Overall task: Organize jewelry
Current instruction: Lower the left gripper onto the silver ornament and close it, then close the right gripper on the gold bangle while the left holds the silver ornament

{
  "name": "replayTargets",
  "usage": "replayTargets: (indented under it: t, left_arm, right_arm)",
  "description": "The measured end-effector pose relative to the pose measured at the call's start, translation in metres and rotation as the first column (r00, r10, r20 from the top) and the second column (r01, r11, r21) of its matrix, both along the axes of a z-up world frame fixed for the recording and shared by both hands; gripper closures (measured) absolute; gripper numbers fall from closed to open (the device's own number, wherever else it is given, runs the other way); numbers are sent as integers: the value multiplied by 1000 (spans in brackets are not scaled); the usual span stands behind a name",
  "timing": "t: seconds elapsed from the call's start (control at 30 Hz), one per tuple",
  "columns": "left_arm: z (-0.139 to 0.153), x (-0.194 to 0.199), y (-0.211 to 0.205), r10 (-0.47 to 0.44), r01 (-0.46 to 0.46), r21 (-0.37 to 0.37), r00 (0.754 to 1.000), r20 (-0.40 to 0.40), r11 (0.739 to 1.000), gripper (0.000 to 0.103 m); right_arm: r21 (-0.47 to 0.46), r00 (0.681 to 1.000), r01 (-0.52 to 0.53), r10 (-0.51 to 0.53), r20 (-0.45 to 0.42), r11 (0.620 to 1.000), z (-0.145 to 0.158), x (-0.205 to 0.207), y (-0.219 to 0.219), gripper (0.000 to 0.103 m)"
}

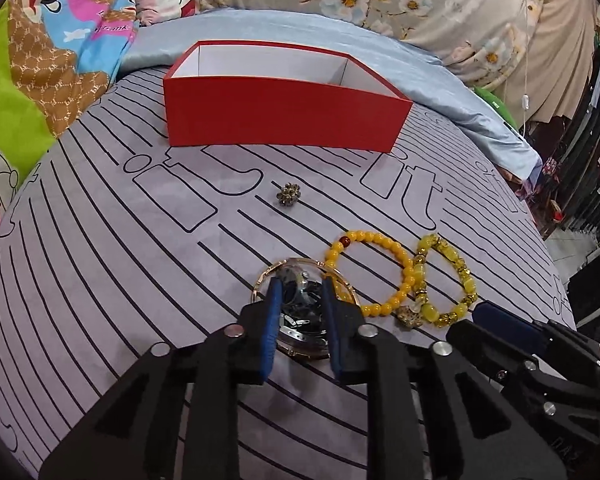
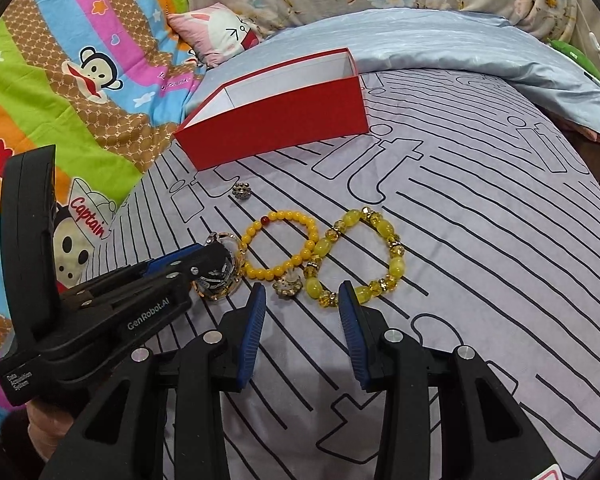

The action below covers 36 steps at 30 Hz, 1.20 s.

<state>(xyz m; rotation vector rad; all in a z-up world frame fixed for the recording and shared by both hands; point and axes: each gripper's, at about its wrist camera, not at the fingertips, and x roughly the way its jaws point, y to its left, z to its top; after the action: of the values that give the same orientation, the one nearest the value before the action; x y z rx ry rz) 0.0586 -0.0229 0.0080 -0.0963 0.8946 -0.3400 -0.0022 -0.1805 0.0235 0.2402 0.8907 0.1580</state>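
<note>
I'm hanging my left gripper [image 1: 300,292] over the wristwatch [image 1: 296,312] on the grey line-print bedsheet [image 1: 140,280], blue pads either side of the watch case. Jaws parted a bit; can't tell from either cam whether the pads are actually pressing the watch, so no call on a grip. My right gripper [image 2: 302,300] is sitting w/ its fingers apart, nothing btwn them, just short of the chunky yellow-green bead bracelet [image 2: 356,256]. The round yellow bead bracelet [image 2: 278,242] is lying just beside that one, touching it (one dark red bead at its top), and touching the watch on its other side. A small flower-shaped charm [image 2: 287,286] is resting at the near edge where the two bracelets meet. A second small cluster piece [image 1: 287,193] is lying alone btwn the bracelets and the open red box [image 1: 284,116], which is sitting further back on the sheet, white inside.
</note>
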Motion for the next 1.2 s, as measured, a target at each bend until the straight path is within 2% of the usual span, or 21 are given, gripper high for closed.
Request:
replayTargets:
  t: [0.13, 0.33, 0.5, 0.53, 0.63, 0.9, 1.03, 1.07, 1.17, 1.2]
  left_arm:
    - [-1, 1, 0, 0, 0, 6, 1000, 10, 1000, 86]
    - [-4, 8, -4, 11, -11, 21, 1000, 27, 1000, 81]
    - [-4, 9, 0, 5, -5, -7, 1000, 25, 1000, 86]
    - [-2, 7, 1, 6, -6, -8, 999, 33, 1000, 90]
    - [4, 4, 8, 10, -9, -41, 1000, 29, 999, 96]
    - [38, -7, 32, 41, -33, -95, 996, 81, 995, 96]
    - [55, -12, 49, 69, -60, -88, 992, 105, 994, 96]
    - [57, -13, 53, 80, -72, -81, 991, 108, 994, 96]
    - [56, -15, 71, 116, -109, -66, 988, 104, 992, 96]
    - [53, -16, 77, 127, -121, -64, 987, 100, 991, 96]
  right_arm:
    - [9, 1000, 1, -1, -6, 1000, -3, 1, -2, 66]
    - [10, 1000, -4, 4, -7, 1000, -3, 1, 1, 66]
    - [10, 1000, -6, 6, -7, 1000, -3, 0, 2, 66]
    - [12, 1000, -6, 6, -7, 1000, -3, 0, 2, 66]
    - [14, 1000, -6, 6, -7, 1000, -2, 0, 2, 66]
    - [10, 999, -53, 53, -2, 999, 2, 3, 17, 66]
    - [10, 995, -95, 95, -4, 995, 3, 9, 34, 66]
    - [9, 994, -107, 107, -4, 994, 3, 11, 39, 64]
    - [-3, 991, -136, 136, -1, 991, 3, 16, 56, 43]
    - [-9, 989, -146, 146, -1, 989, 2, 19, 63, 41]
